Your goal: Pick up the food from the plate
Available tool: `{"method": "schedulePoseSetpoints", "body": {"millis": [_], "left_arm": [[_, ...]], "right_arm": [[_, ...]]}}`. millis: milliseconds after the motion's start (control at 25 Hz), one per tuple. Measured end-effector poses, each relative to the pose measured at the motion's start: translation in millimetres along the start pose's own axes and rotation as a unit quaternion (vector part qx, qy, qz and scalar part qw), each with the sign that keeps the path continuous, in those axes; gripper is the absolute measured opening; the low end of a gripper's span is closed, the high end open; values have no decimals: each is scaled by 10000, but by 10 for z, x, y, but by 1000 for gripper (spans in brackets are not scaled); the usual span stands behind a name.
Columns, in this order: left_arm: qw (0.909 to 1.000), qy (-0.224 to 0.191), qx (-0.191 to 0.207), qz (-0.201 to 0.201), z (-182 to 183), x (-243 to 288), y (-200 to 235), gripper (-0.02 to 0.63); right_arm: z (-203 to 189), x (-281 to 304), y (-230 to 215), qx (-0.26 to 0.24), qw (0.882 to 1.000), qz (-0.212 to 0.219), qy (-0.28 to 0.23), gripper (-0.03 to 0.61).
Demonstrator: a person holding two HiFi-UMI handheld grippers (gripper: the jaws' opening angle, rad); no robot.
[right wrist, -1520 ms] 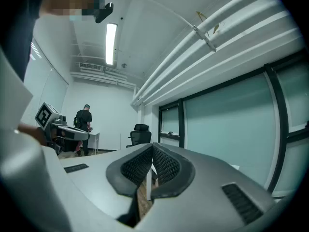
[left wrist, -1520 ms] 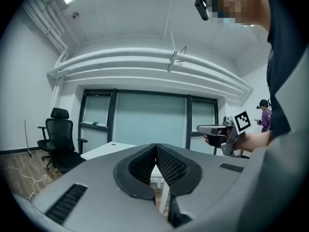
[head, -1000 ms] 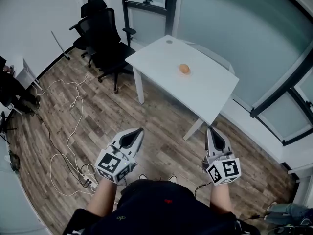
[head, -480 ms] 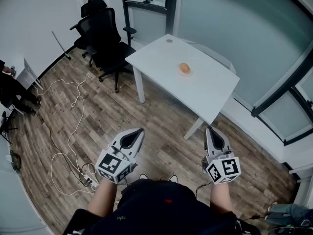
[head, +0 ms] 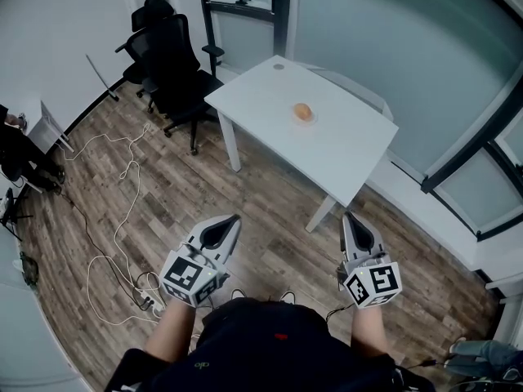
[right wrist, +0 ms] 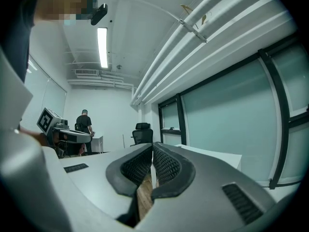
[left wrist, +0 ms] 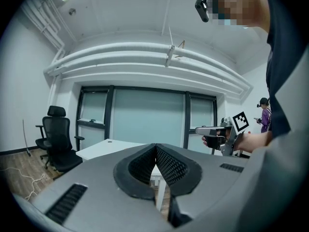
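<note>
Food (head: 303,113), plate (head: 311,120) barely discernible, lies on table (head: 343,149) well beyond left hand-held gripper (head: 233,219) and right hand-held gripper (head: 350,216), both pressed together.

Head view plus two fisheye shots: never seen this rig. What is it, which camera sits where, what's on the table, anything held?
There is no robot here. A person holds a hand-held claw in each hand: the left claw and the right claw. The head view comes from a camera on the person's head, looking down. The other two pictures come from a camera riding on each claw, looking along its jaws. Both claws are shut and hold nothing. The person stands well back from the white table. On it sits a round orange-brown piece of food on a small pale plate. Black office chairs stand nearby.
</note>
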State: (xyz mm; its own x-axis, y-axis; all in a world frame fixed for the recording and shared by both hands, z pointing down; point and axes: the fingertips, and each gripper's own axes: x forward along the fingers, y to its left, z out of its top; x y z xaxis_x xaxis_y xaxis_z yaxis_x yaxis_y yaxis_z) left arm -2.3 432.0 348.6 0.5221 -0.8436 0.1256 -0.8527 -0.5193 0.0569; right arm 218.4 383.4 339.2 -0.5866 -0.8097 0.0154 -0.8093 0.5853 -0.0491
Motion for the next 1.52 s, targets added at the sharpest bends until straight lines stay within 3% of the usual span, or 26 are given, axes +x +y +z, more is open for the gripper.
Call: {"method": "schedulePoseSetpoints", "body": {"millis": [400,800,1160,1520], "left_arm": [[9997,171,110,151,-132,389,-532,23],[9996,220,91,158,-88,646,-783,23],[9997,33,248,16,63,1047,-640,23],[9994,-154,281,-108,187,1510,-138,23]], "right_arm": [[-230,-195,-595,239,9993,249,152,25],[-293,-292,-808,317,9984,457,60,25],[-202,-210,-1135,60,9997,223,-74,25],[-145,342,-1406,-121,9999,63,-44,25]]}}
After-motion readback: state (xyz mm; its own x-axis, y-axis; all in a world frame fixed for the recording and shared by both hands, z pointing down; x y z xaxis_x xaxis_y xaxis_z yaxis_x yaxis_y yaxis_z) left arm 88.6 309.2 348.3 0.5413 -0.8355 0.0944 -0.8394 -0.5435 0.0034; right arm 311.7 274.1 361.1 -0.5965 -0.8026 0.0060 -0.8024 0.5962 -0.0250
